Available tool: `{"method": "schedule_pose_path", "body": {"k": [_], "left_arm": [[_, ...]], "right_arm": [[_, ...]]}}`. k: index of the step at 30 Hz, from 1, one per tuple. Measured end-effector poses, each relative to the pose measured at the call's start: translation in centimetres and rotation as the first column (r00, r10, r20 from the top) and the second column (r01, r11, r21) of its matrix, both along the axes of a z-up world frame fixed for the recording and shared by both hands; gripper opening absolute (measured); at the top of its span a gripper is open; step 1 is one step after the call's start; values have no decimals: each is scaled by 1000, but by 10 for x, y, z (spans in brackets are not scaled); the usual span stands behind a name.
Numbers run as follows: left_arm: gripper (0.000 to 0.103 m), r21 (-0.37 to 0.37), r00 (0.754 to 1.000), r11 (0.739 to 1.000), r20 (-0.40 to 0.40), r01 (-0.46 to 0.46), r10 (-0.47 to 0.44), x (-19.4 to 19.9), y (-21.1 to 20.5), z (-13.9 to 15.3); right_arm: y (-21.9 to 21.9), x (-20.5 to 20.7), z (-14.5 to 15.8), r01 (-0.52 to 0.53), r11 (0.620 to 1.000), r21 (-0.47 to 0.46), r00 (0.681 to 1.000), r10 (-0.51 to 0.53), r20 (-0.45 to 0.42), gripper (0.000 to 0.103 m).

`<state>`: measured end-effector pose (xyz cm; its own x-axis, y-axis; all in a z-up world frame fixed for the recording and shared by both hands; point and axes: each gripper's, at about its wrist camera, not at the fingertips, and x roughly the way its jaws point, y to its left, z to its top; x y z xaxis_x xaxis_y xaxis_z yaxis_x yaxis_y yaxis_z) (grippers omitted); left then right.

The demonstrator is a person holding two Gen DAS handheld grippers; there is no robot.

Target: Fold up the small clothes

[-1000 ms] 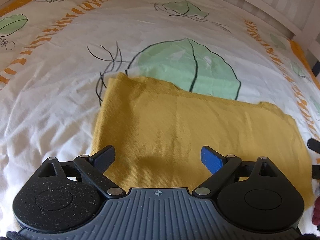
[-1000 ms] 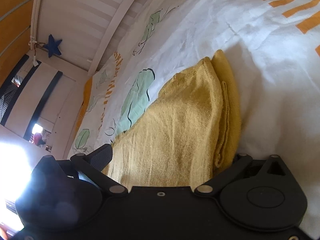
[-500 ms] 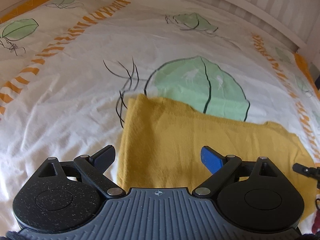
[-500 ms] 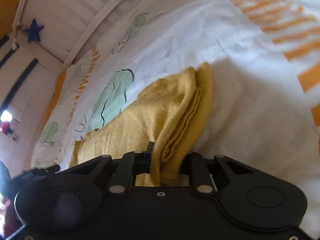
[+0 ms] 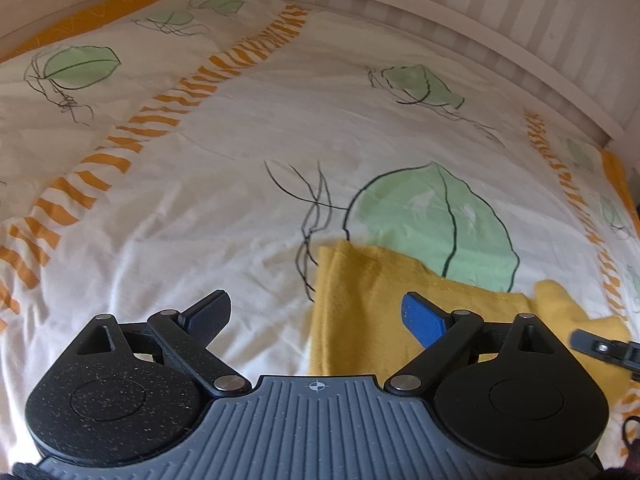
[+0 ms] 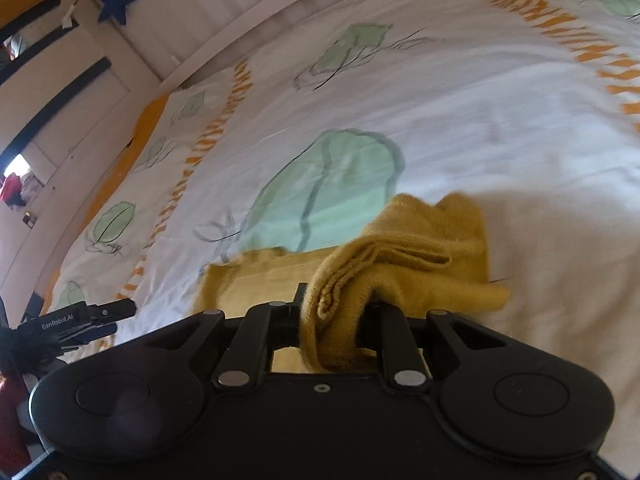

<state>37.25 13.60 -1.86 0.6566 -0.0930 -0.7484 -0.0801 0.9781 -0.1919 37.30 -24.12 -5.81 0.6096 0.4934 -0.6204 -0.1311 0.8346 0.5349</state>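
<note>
Fold step in hand: right hand-held gripper (image 6: 332, 312), jaws just closed, clamps bunched end of mustard garment (image 6: 400, 256), lower centre of right wrist view, end raised off bed (image 6: 480, 140). Left hand-held gripper (image 5: 316, 312) wide, holding nothing, hovering at garment's other edge, lower centre-right of left wrist view. Next move likely: carry pinched end across flat part, lay edges even, release. Garment: yellow knit, already doubled, rest flat on leaf-print cover, layered hems showing at grip.
</note>
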Motion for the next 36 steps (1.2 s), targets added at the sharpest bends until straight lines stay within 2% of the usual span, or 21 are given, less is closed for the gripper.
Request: {"method": "schedule_pose_path", "body": {"k": [10, 16, 21, 23, 24, 25, 27, 31, 33, 36], "left_arm": [[93, -22, 999, 999, 6, -34, 34, -6, 28, 4], [93, -27, 999, 999, 9, -42, 42, -11, 38, 6], [93, -29, 998, 998, 12, -53, 54, -17, 44, 8], [93, -27, 998, 998, 9, -55, 56, -19, 45, 8], [93, -27, 998, 998, 6, -55, 56, -20, 46, 7], [93, -27, 998, 998, 4, -55, 55, -21, 46, 7], [93, -24, 999, 998, 5, -53, 53, -24, 47, 7], [93, -24, 997, 997, 22, -69, 70, -28, 53, 11], [93, -28, 996, 996, 29, -83, 84, -29, 57, 13], [93, -32, 996, 996, 26, -88, 89, -28, 59, 13]], "right_arm": [[96, 12, -9, -96, 995, 15, 995, 97, -28, 24], [139, 15, -23, -124, 988, -94, 991, 119, -61, 24], [163, 7, -26, -145, 972, -183, 989, 139, -47, 26], [175, 4, -26, -170, 954, -247, 985, 167, -33, 35], [180, 2, -25, -182, 947, -263, 983, 182, -27, 45], [183, 0, -25, -195, 946, -260, 980, 197, -19, 55], [190, -5, -22, -241, 944, -227, 969, 246, -9, 67], [195, -17, -12, -314, 932, -178, 944, 326, 43, 70], [187, -22, -6, -337, 933, -124, 935, 348, 74, 69], [173, -28, 5, -334, 938, -94, 933, 343, 110, 69]]}}
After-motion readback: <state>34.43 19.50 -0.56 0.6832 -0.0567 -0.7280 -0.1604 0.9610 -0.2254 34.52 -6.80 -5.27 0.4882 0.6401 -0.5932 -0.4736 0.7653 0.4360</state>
